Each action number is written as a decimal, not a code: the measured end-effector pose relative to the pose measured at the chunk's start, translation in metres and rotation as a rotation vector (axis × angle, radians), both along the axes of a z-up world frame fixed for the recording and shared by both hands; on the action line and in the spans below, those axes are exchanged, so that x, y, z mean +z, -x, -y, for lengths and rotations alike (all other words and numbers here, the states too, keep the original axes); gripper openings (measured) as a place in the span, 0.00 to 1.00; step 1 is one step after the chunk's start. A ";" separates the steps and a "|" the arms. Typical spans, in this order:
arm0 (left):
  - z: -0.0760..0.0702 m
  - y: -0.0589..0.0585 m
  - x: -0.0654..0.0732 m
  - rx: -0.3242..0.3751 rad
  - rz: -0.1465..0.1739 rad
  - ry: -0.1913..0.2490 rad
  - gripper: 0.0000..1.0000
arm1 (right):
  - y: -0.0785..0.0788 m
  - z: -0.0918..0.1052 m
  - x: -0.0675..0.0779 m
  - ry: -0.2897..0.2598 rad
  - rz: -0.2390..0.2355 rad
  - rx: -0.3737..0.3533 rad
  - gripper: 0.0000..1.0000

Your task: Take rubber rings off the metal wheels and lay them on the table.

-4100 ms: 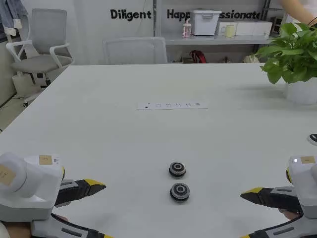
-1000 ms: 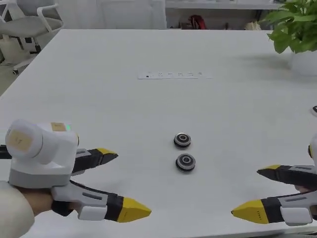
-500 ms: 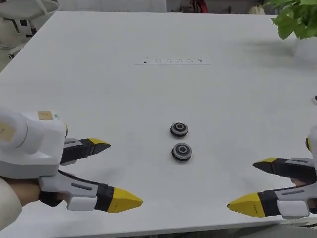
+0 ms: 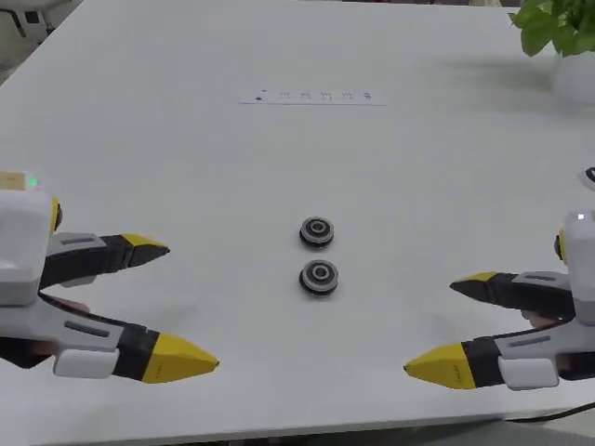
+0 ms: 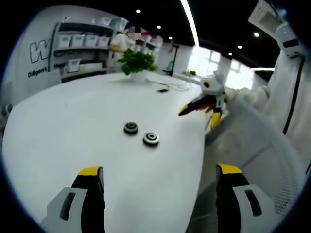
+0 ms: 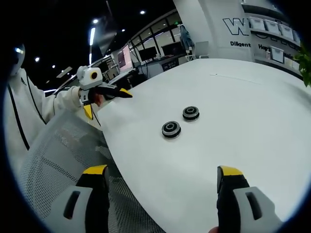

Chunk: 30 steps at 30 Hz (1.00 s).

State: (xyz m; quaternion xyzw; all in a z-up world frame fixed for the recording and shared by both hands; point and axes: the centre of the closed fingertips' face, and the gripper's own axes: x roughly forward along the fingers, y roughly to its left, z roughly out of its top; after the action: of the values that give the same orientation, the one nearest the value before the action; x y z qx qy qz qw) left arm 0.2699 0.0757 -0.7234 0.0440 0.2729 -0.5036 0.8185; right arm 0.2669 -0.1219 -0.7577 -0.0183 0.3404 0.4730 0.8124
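Two metal wheels are lying flat mid-surface, close together but apart: near wheel [image 4: 319, 277] & far wheel [image 4: 316, 232]. Black rubber rings [image 4: 305, 278] are sitting on both. White surface [image 4: 186, 139] is also carrying a flush socket strip [image 4: 311, 97] further back & a potted plant [image 4: 556, 26] at far right corner. Nothing is standing btwn grippers & wheels. Left gripper [image 4: 181, 305] is hovering by the near edge, left of wheels & well apart from them, jaws spread wide, tips pointing in toward centre. Right gripper [image 4: 437, 325] is mirroring it on the right side, jaws likewise wide apart, gripping nothing. In right gripper view a mesh chair back [image 6: 53, 155] is showing beside the surface edge.
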 end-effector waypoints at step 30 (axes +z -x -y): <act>0.062 -0.046 0.062 -0.093 0.125 0.058 0.96 | -0.061 -0.046 0.048 -0.160 0.130 0.051 0.82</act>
State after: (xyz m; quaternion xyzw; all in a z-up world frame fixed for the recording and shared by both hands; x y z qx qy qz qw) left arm 0.3158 0.0133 -0.6613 0.0642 0.2044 -0.5448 0.8107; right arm 0.3276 -0.0761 -0.7100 0.0071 0.2475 0.5171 0.8193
